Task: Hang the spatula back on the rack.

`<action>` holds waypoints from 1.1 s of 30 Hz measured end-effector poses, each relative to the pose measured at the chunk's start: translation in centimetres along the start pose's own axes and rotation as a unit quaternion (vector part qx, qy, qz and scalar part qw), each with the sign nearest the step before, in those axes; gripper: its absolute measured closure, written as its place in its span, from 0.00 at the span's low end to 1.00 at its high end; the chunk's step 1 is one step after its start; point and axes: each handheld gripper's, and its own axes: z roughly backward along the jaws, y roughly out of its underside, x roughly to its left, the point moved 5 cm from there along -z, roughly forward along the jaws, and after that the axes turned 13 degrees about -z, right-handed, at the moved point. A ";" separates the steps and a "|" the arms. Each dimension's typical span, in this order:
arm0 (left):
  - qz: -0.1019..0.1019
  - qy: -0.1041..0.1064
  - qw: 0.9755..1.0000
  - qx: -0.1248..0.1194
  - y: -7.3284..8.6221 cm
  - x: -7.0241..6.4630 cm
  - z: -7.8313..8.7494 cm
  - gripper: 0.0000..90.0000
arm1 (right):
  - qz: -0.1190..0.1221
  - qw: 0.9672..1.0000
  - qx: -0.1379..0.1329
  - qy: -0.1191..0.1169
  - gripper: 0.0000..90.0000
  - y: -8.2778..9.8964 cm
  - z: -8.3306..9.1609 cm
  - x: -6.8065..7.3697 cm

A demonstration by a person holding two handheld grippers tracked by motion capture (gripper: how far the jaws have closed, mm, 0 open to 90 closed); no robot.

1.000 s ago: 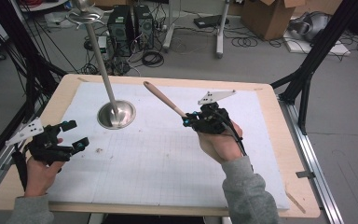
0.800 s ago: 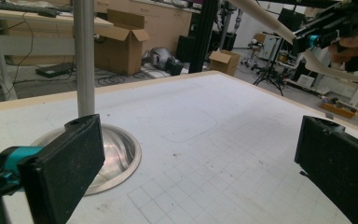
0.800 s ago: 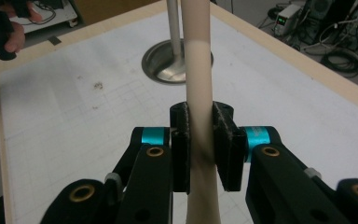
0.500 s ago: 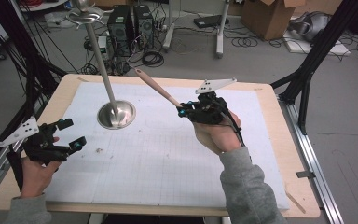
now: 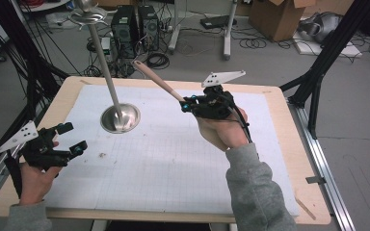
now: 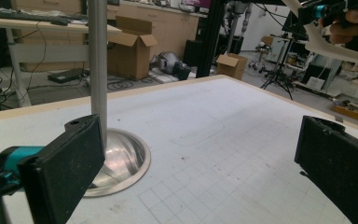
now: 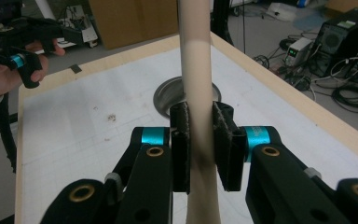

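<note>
Left to right across the table.

Left gripper (image 5: 65,139): we see it low over the table's left edge, held in the left hand (image 5: 36,175). Jaws stand wide apart with nothing between them. In the left gripper view the two black pads (image 6: 63,175) frame bare mat; the left pad sits visually in front of the stand's base but we can't tell any contact, and from the high view it's apart from it.

Metal stand (image 5: 111,86): a round dished base (image 5: 120,118) sits on the white gridded mat (image 5: 173,163), left of centre, with a thin pole rising from it and leaning toward the camera's top. A ring-like top (image 5: 84,17) shows at the upper end. The same pole (image 6: 98,70) and base show in the left gripper view.

Wooden utensil handle (image 5: 159,82): pale, slender, pointing up and to the left from the right gripper, off the table, its far end above the table's back edge. What kind of utensil it is, we can't tell; the head isn't clear.

Right gripper (image 5: 188,105): held up in the right hand (image 5: 221,132), right of centre, above the mat. Jaws are nearly closed and clamp the handle; in the right gripper view both pads (image 7: 226,144) press on the pale shaft (image 7: 198,93) from either side.
</note>
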 end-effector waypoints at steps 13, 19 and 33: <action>0.005 0.002 1.000 0.004 0.4 -0.2 0.0 0.02 | 0.012 1.000 -0.007 -0.014 0.87 -2.1 0.0 0.4; 0.007 0.002 1.000 0.002 0.3 -0.2 0.0 0.02 | 0.020 1.000 -0.005 -0.018 0.87 -3.0 -0.1 0.5; 0.010 -0.001 1.000 -0.006 0.2 0.0 0.5 0.02 | 0.028 0.999 -0.023 -0.026 0.87 -5.5 -0.2 1.2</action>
